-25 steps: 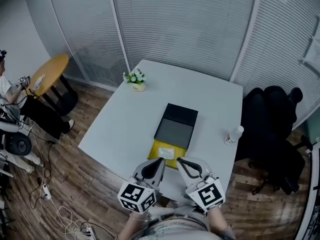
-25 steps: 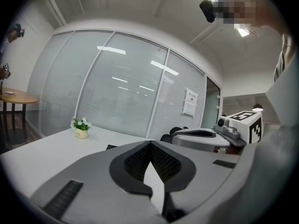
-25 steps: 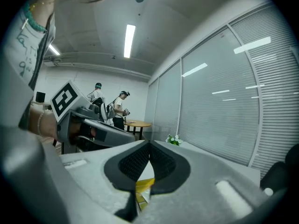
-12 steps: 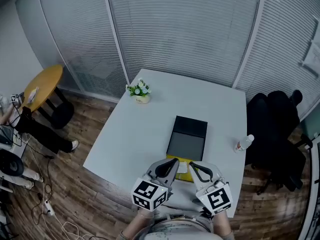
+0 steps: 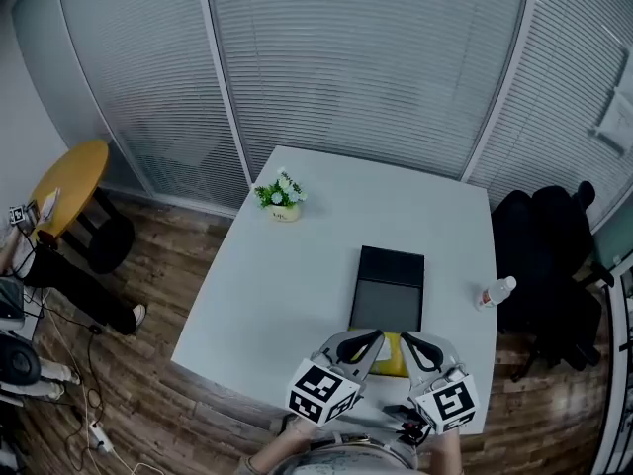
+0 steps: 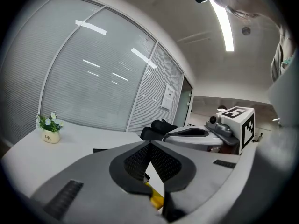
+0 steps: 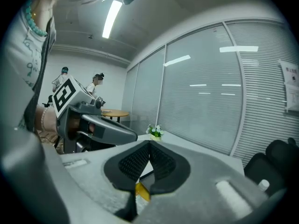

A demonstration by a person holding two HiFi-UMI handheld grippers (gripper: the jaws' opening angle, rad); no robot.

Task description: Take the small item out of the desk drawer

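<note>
Both left gripper [image 5: 368,340] and right gripper [image 5: 409,342] have jaws pressed together, empty, bottom centre over the yellow drawer [image 5: 392,358]; I'd spread one before reaching for the hidden item.

There's one white table [image 5: 287,285], and on it I count one dark drawer box [image 5: 389,290] with a single yellow drawer [image 5: 390,344], one potted plant [image 5: 281,197] and one bottle [image 5: 496,292]. Two claws: the left claw [image 5: 368,339] and the right claw [image 5: 407,341], each with one marker cube. One round wooden table [image 5: 69,181] stands aside. Two people stand in the distance, one [image 7: 60,78] beside another [image 7: 96,84]. The dark chairs [image 5: 539,255] bunch together, so I can't count them.
</note>
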